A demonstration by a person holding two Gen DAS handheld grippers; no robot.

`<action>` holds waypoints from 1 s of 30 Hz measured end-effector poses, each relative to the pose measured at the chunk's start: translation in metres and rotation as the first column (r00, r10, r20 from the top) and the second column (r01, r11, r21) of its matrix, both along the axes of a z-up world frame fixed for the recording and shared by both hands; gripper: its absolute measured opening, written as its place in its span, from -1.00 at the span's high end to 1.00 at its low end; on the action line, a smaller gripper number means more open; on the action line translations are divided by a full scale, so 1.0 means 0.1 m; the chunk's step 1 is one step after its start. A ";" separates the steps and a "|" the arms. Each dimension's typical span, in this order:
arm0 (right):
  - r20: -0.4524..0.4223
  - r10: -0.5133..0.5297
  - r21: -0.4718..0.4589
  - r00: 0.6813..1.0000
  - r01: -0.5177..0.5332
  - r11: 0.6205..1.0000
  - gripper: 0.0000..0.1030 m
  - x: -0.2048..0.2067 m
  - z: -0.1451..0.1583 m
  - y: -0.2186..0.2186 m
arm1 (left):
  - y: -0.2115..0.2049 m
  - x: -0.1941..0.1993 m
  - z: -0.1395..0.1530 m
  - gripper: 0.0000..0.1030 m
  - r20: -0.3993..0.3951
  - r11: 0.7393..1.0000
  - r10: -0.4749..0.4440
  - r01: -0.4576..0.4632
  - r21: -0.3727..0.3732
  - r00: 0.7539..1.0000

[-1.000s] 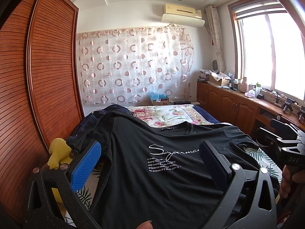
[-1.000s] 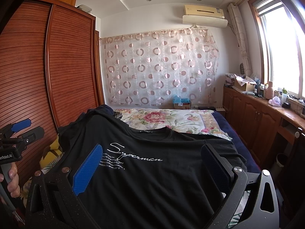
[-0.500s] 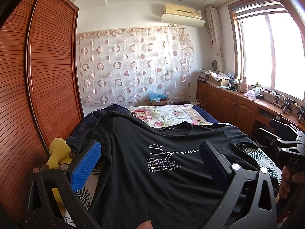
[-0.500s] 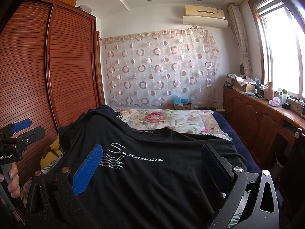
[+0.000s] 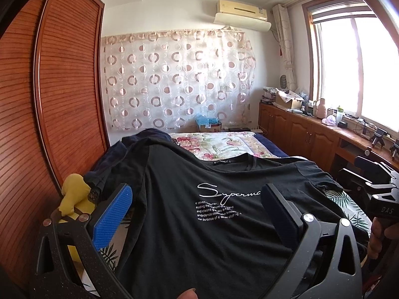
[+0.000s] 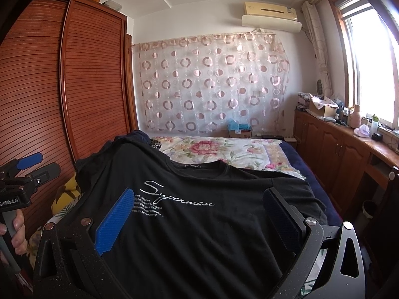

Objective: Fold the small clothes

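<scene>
A black T-shirt (image 5: 199,224) (image 6: 199,224) with white script print lies spread face up on the bed, its collar pointing away from me. My left gripper (image 5: 197,199) hovers open above the shirt's lower left part, nothing between its blue pads. Over the shirt's lower right part my right gripper (image 6: 199,201) also stands wide open and holds nothing. Each gripper shows at the edge of the other's view, held by a hand.
A floral bedspread (image 6: 224,152) covers the bed beyond the shirt. Dark clothes (image 5: 139,142) pile at the far left by the wooden wardrobe (image 5: 49,124). A yellow item (image 5: 74,194) sits at the left edge. Wooden cabinets (image 6: 336,149) with clutter run under the window.
</scene>
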State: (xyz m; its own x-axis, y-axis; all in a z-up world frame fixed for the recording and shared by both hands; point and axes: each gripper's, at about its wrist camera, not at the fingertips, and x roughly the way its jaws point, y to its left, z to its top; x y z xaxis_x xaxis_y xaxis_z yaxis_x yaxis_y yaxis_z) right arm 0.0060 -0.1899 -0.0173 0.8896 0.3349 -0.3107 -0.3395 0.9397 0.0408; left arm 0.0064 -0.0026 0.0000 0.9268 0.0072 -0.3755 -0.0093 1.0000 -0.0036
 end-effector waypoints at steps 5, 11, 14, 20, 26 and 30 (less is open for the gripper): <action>-0.021 0.006 0.001 1.000 -0.006 1.000 -0.99 0.05 -0.03 0.00 | 0.10 0.11 -0.14 -1.00 -0.045 1.000 -0.009 0.008 -0.009 0.999; -0.045 0.019 -0.010 0.999 -0.020 1.000 -0.99 0.12 -0.03 0.02 | 0.21 0.22 -0.27 -1.00 -0.096 1.000 -0.003 0.003 0.003 0.995; -0.051 0.030 -0.023 0.998 -0.031 0.999 -0.99 0.15 -0.01 0.03 | 0.29 0.24 -0.31 -1.00 -0.104 1.000 -0.003 0.003 -0.003 0.995; -0.053 0.051 -0.033 0.997 -0.053 0.998 -0.99 0.20 0.00 0.01 | 0.44 0.32 -0.38 -1.00 -0.121 1.000 0.000 0.001 0.004 0.993; -0.085 0.102 -0.076 0.991 -0.109 0.991 -0.99 0.47 -0.08 0.05 | 0.77 0.54 -0.53 -1.00 -0.145 0.996 0.076 -0.067 0.061 0.987; -0.119 0.123 -0.112 0.985 -0.136 0.984 -0.99 0.70 -0.12 0.08 | 1.05 0.69 -0.56 -1.00 -0.145 0.996 0.090 -0.085 0.039 0.985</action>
State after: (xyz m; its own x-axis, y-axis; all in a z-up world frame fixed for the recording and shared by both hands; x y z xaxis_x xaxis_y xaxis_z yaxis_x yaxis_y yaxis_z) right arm 0.0762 -0.1820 -0.0288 0.7987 0.3993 -0.4502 -0.4583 0.8885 -0.0248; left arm 0.0759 0.1027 -0.0556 0.8572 0.1005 -0.5051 -0.0949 0.9948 0.0370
